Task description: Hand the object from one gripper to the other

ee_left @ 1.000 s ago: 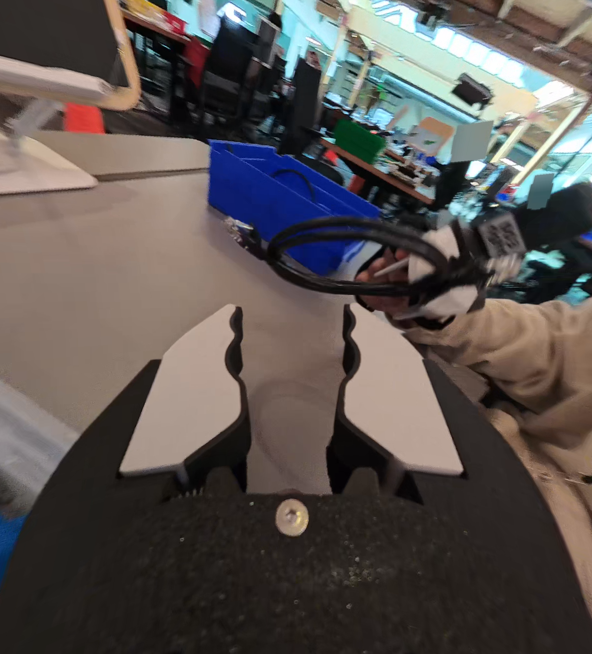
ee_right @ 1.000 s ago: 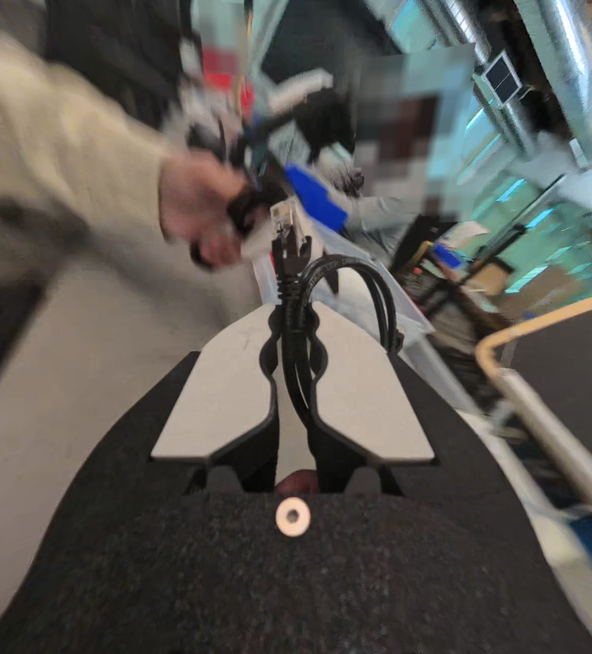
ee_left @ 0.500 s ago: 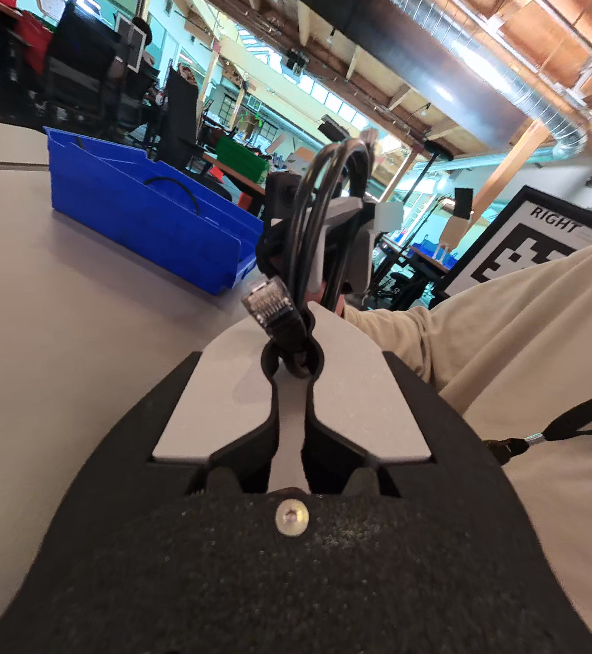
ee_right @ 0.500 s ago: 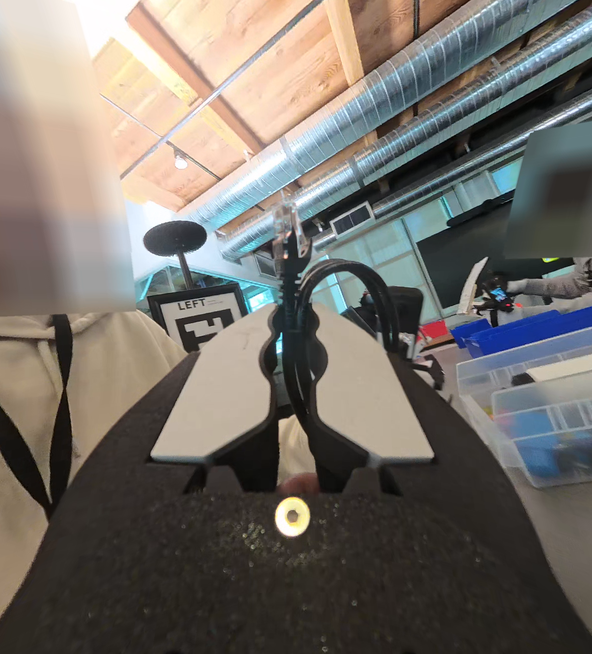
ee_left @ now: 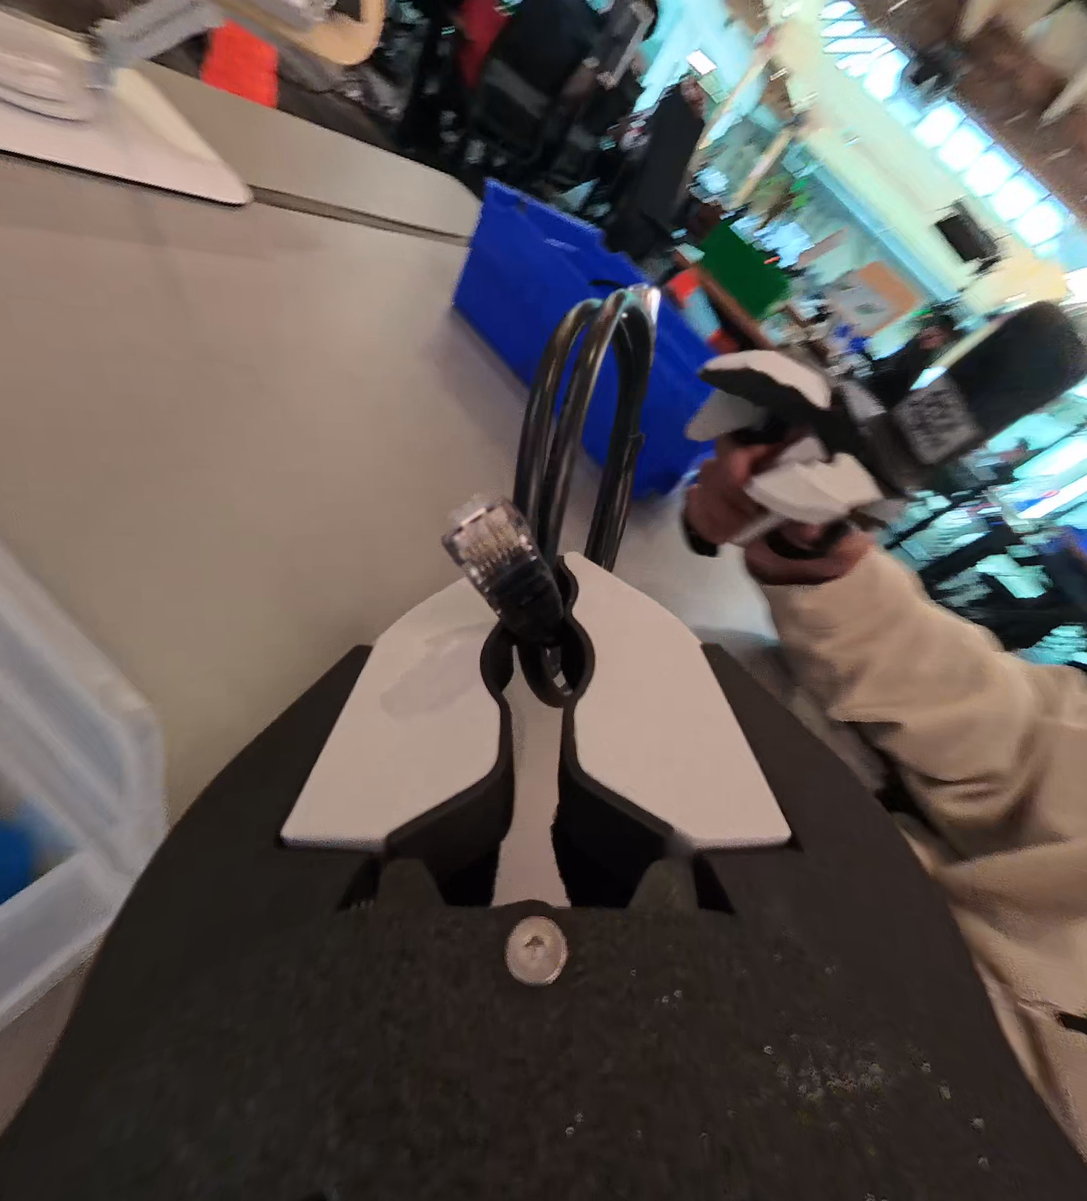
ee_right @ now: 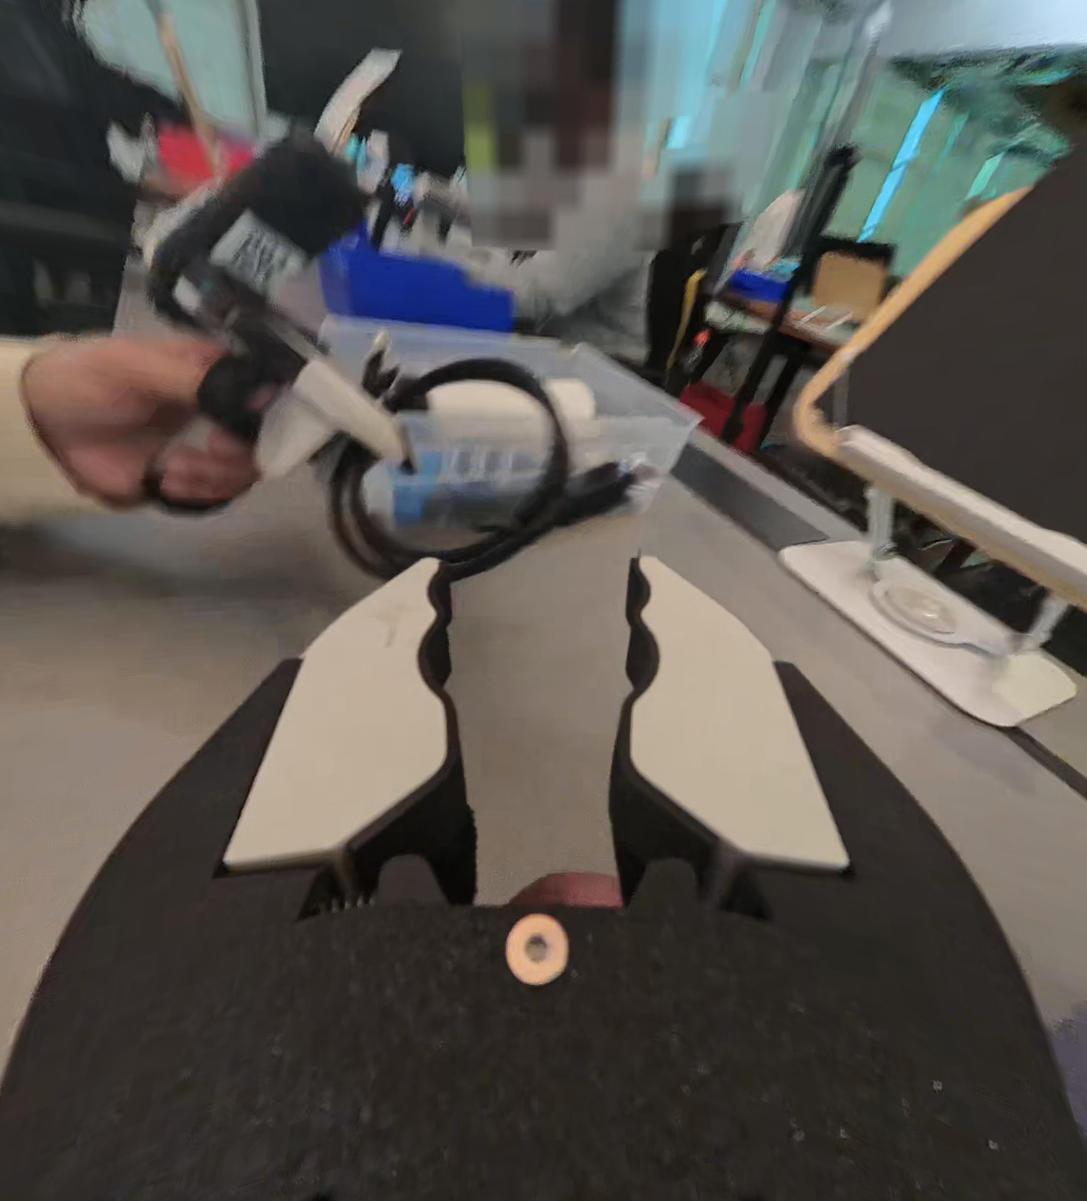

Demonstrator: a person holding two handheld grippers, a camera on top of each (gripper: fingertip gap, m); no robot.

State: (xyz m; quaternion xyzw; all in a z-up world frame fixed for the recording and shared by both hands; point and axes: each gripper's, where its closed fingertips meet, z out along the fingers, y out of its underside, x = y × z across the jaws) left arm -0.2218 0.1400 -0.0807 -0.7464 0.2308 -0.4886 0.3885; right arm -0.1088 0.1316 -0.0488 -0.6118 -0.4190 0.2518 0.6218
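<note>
A coiled black network cable (ee_left: 583, 416) with a clear plug (ee_left: 485, 542) stands up from my left gripper (ee_left: 557, 578), which is shut on it above the grey table. In the right wrist view the same cable (ee_right: 463, 468) hangs as a loop from the left gripper (ee_right: 391, 435), held by a hand at the left. My right gripper (ee_right: 537, 572) is open and empty, just short of the loop. In the left wrist view the right gripper (ee_left: 768, 429) is open, to the right of the cable and apart from it.
A blue bin (ee_left: 567, 312) stands at the table's far edge. A clear plastic box (ee_right: 528, 416) with small parts lies behind the cable; another clear box (ee_left: 40, 780) is at the left. A white monitor stand (ee_right: 931, 624) and dark screen are at the right. Left tips to right tips: about 12 cm.
The cable has passed from my right gripper to my left. The left closed on it half a second ago; the right has since opened and drawn back. Both views have swung down towards the table.
</note>
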